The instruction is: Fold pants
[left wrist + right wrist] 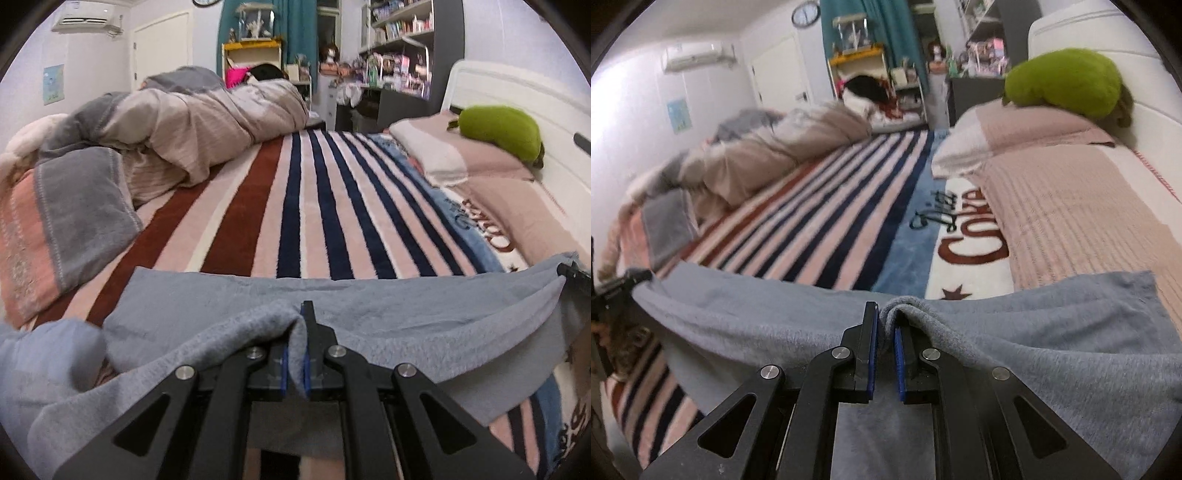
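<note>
The pants (236,306) are soft grey-blue fabric, spread across the near edge of the striped blanket (317,206). My left gripper (300,332) is shut on a fold of the pants, which drapes over its left finger. My right gripper (886,325) is shut on another fold of the pants (1015,325), which covers its right finger. The fabric is stretched between the two grippers. The right gripper shows at the right edge of the left wrist view (576,277), and the left gripper at the left edge of the right wrist view (624,284).
A bunched duvet (207,122) and a grey-pink pillow (62,221) lie on the left of the bed. Pink pillows (1063,206) and a green plush (1067,81) lie along the white headboard (517,96) on the right. Shelves and a desk stand beyond the bed.
</note>
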